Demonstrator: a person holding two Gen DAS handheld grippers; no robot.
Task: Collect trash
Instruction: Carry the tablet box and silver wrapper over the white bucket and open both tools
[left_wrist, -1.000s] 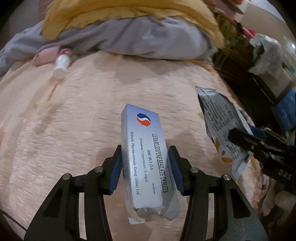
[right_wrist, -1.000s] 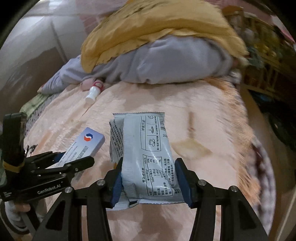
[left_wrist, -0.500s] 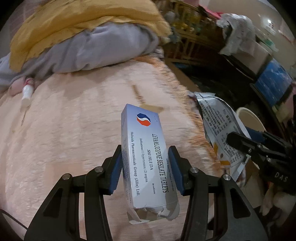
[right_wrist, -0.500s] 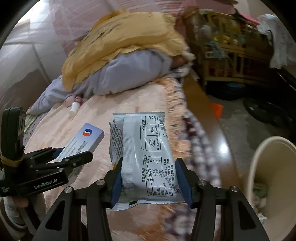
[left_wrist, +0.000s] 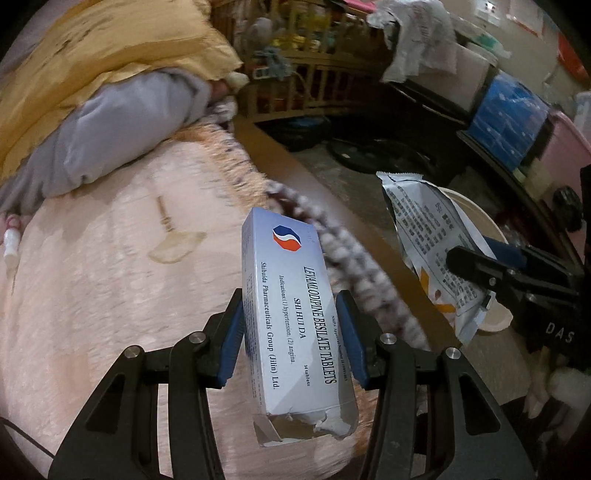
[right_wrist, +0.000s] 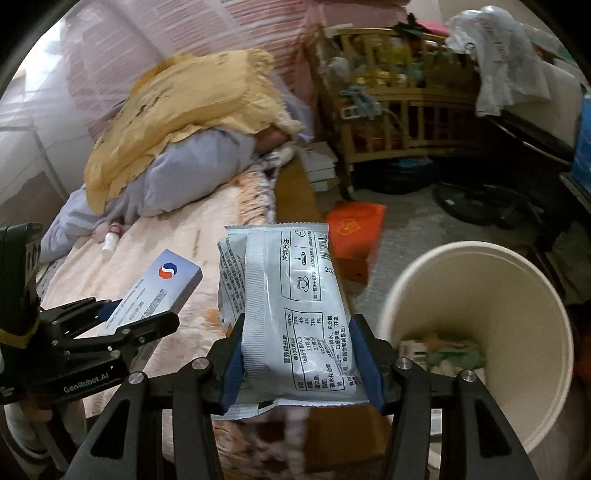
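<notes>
My left gripper (left_wrist: 291, 336) is shut on a white-and-blue tablet box (left_wrist: 288, 310), held upright over the edge of the peach-covered bed (left_wrist: 110, 277). My right gripper (right_wrist: 301, 356) is shut on a grey snack packet (right_wrist: 291, 306) with printed text. Each held item shows in the other view: the packet (left_wrist: 428, 240) at right, the box (right_wrist: 159, 288) at left. A cream round trash bin (right_wrist: 480, 295) stands on the floor just right of the packet, with several scraps inside. A small white bottle (right_wrist: 110, 242) lies on the bed near the bedding.
A yellow blanket (right_wrist: 184, 110) and grey duvet (right_wrist: 177, 173) are heaped at the bed's far end. A wooden crib (right_wrist: 388, 96) full of clutter stands behind. An orange box (right_wrist: 354, 236) lies on the floor. A blue box (left_wrist: 509, 114) sits at right.
Both grippers have swung right, from over the bed to its edge, still holding the box and the packet. The trash bin has come into view at the right.
</notes>
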